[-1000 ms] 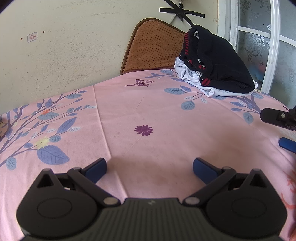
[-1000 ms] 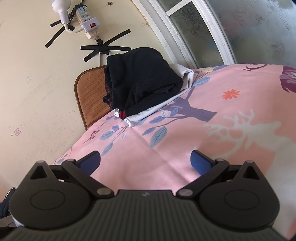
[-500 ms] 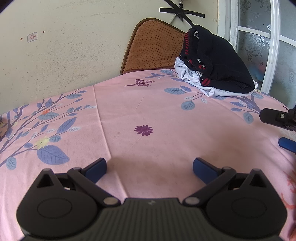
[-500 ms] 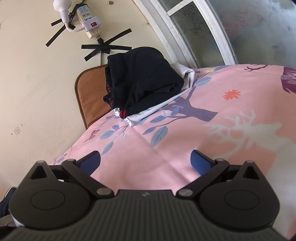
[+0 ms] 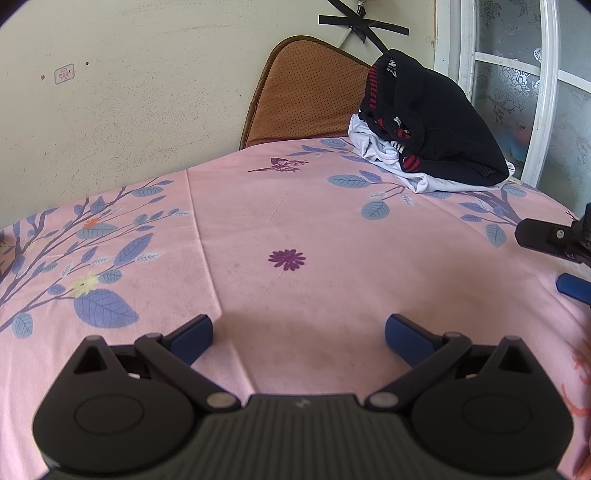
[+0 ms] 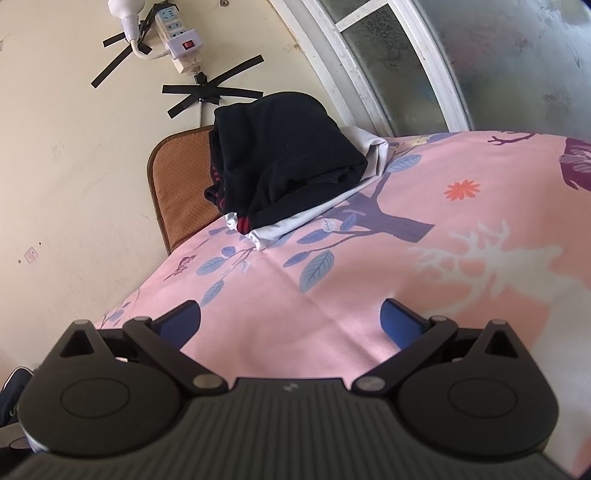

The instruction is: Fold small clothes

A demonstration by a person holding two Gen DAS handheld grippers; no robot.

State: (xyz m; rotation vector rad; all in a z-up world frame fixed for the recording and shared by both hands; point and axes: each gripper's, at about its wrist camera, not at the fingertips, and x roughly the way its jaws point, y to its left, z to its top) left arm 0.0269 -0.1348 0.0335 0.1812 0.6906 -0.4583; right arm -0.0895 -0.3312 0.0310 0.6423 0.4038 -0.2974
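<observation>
Left hand-held gripper point(image 5: 298, 334) spread wide, empty, low over the pink floral sheet point(image 5: 295, 229). Right hand-held gripper point(image 6: 290, 321) likewise agape, holding nothing. Far ahead by the wall, black garment point(image 6: 284, 162) piled atop white garment point(image 6: 314, 218).

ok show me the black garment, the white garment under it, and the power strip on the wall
black garment point(image 6: 291, 155), right wrist view, middle of its top face
white garment point(image 5: 417, 181), left wrist view, its front fold
power strip point(image 6: 179, 35), right wrist view, its white body
</observation>
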